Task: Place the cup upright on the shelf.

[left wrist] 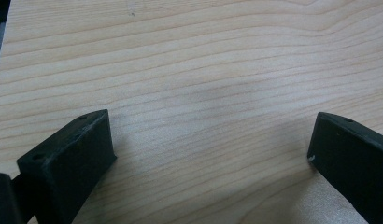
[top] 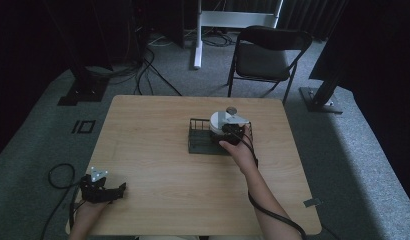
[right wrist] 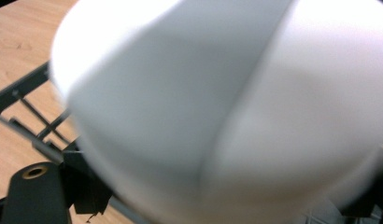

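Note:
A dark wire rack [top: 200, 142] stands in the middle of the wooden table [top: 153, 165]. A white and grey round dish [top: 224, 121] sits at the rack's right end, and a small round thing [top: 231, 110] lies just behind it. My right gripper [top: 233, 134] is at the dish's near side. In the right gripper view the dish [right wrist: 217, 102] looms very close and blurred over the rack's wires [right wrist: 26, 107]. One black fingertip [right wrist: 35, 189] shows far to the left, so the jaws stand wide apart. My left gripper [top: 115, 191] rests open near the table's front left corner, over bare wood [left wrist: 210, 140].
A black folding chair [top: 268, 55] stands beyond the table's far edge. Cables [top: 143, 70] lie on the carpet at the back left, and a stand's base [top: 320, 97] sits at the right. The gripper's cable [top: 58, 175] loops on the floor by the front left corner.

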Tool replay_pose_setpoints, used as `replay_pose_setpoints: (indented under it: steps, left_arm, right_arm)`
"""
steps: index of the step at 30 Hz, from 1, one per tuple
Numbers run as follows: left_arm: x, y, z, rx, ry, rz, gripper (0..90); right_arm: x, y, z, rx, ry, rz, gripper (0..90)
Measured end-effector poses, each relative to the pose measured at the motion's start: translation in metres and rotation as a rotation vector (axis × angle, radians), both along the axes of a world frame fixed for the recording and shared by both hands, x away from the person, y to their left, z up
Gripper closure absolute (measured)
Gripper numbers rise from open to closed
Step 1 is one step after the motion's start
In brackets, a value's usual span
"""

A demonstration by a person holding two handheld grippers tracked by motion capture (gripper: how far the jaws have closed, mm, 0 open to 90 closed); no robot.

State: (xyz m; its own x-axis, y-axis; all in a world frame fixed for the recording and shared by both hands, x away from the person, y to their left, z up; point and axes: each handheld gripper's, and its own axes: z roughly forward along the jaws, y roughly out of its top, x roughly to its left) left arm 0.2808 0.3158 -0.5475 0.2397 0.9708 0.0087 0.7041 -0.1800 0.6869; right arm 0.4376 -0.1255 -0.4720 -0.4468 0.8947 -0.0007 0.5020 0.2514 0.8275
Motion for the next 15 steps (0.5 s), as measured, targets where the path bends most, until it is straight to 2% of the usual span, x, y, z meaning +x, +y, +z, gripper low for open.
replay_pose_setpoints:
  steps: [8,15]
  left_arm:
    - [0.0,0.0,0.0,0.0,0.0,0.0,0.5]
    - [0.0,0.0,0.0,0.0,0.0,0.0,0.6]
  right_arm:
    - [-0.007,-0.01,0.001,0.055,0.002,0.004,12.7]
    - [-0.013,-0.015,0.001,0.085,-0.018,0.023,12.8]
